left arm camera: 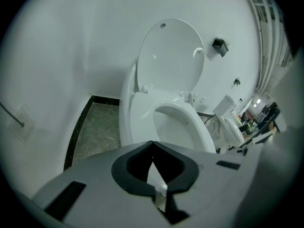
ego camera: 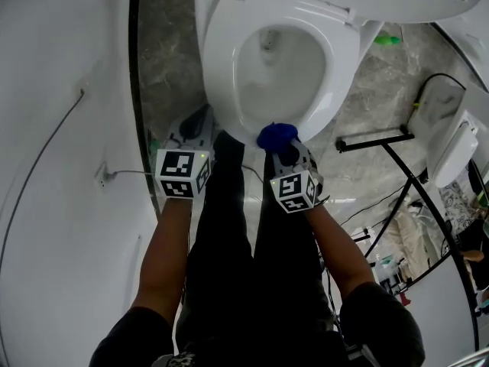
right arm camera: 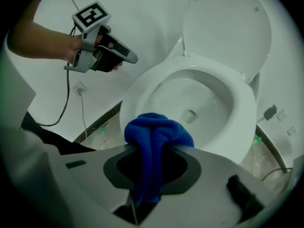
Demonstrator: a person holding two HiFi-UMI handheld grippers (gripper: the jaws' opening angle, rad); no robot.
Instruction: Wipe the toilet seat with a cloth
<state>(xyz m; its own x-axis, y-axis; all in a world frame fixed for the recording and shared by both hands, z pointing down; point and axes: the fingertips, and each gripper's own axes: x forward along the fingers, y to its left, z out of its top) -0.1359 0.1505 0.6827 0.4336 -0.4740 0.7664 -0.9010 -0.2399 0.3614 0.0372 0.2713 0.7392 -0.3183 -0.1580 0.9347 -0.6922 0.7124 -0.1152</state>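
**Left to right.** My left hand-held gripper (left arm camera: 152, 146), jaws closed on nothing, hangs beside the front-left edge of the toilet seat (ego camera: 341, 60). My right hand-held gripper (right arm camera: 154, 148) clamps a bunched blue cloth (right arm camera: 156, 129) at the seat's front edge, so it is the nearer one. The seat ring runs lengthwise straight away from it toward the raised lid (right arm camera: 228, 27). The cloth covers the right fingertips, and I cannot tell whether it touches the rim.
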